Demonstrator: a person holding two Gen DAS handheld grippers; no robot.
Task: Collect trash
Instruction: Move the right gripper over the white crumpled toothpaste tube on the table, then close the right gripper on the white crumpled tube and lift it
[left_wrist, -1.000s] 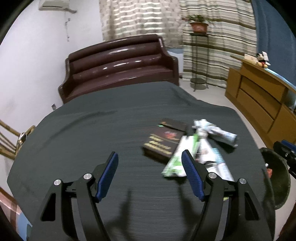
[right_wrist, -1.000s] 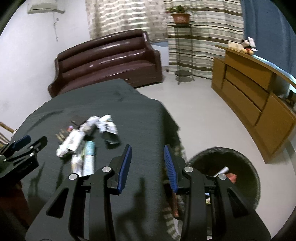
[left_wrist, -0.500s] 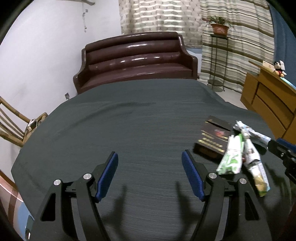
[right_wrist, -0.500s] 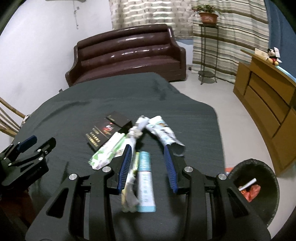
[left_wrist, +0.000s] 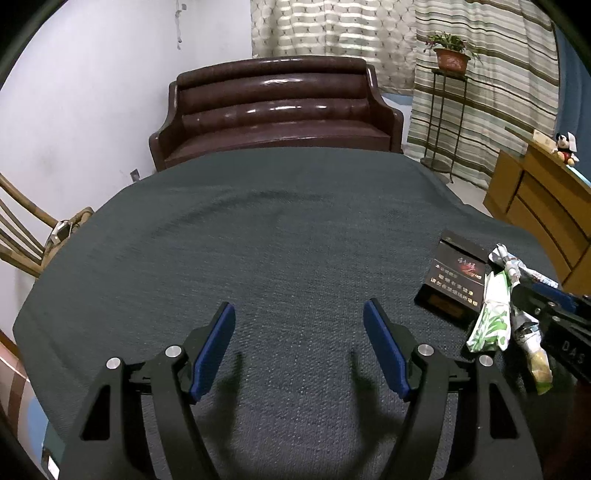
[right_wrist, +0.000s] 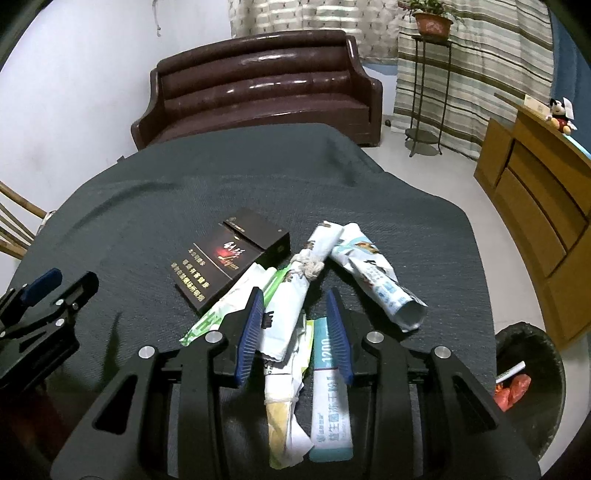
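A heap of trash lies on the dark cloth table (right_wrist: 155, 206): a black cigarette box (right_wrist: 221, 264), a green-and-white wrapper (right_wrist: 221, 310), a knotted white wrapper (right_wrist: 291, 295), a rolled blue-and-white wrapper (right_wrist: 373, 273) and a pale blue sachet (right_wrist: 328, 398). My right gripper (right_wrist: 295, 314) is open, its jaws on either side of the knotted wrapper, just above the heap. My left gripper (left_wrist: 299, 332) is open and empty over bare cloth, left of the box (left_wrist: 452, 284) and green wrapper (left_wrist: 493, 317).
A black trash bin (right_wrist: 532, 387) with some red and white litter stands on the floor right of the table. A brown sofa (right_wrist: 258, 85) is behind the table, a wooden cabinet (right_wrist: 543, 206) at right, a plant stand (right_wrist: 424, 92) by the curtains, a chair (left_wrist: 18, 236) at left.
My right gripper swung left from the bin side to over the trash heap and came down close. My left gripper moved left, away from the heap. Both stayed open.
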